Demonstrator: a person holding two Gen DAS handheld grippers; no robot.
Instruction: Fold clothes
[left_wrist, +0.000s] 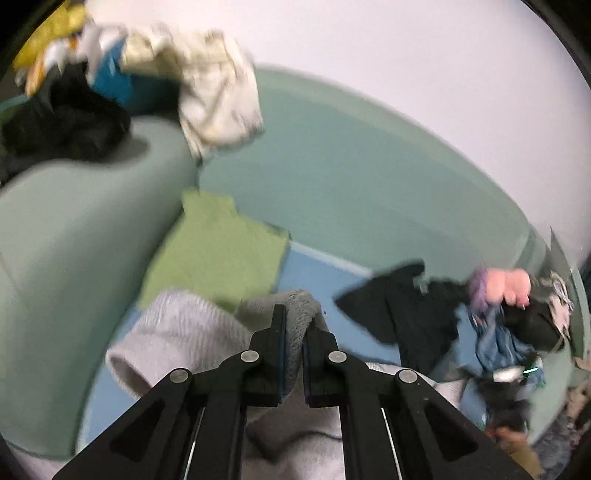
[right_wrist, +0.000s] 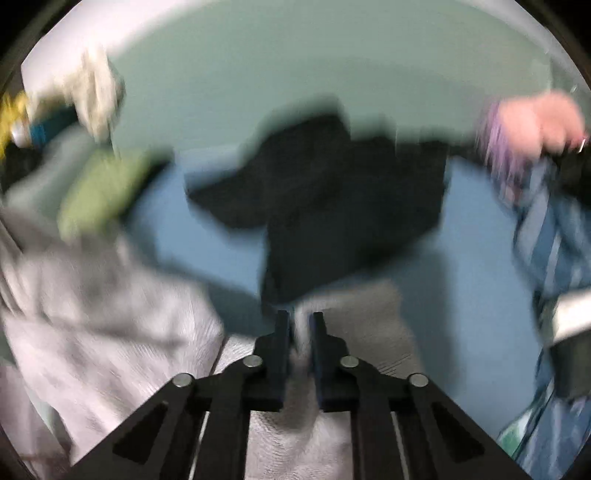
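Note:
A grey knitted garment (left_wrist: 177, 332) lies low in the left wrist view, over a blue sheet (left_wrist: 325, 273). My left gripper (left_wrist: 294, 325) is shut on a fold of it. In the blurred right wrist view the same grey garment (right_wrist: 110, 314) spreads at lower left, and my right gripper (right_wrist: 299, 325) is shut on another edge of it. A black garment (right_wrist: 332, 192) lies just beyond the right gripper on the blue sheet (right_wrist: 480, 277).
A folded green cloth (left_wrist: 218, 251) lies against the teal sofa arm (left_wrist: 74, 236). A heap of clothes (left_wrist: 110, 77) sits on the arm. Black, pink and denim clothes (left_wrist: 498, 325) are piled at the right. The teal backrest (left_wrist: 351, 162) stands behind.

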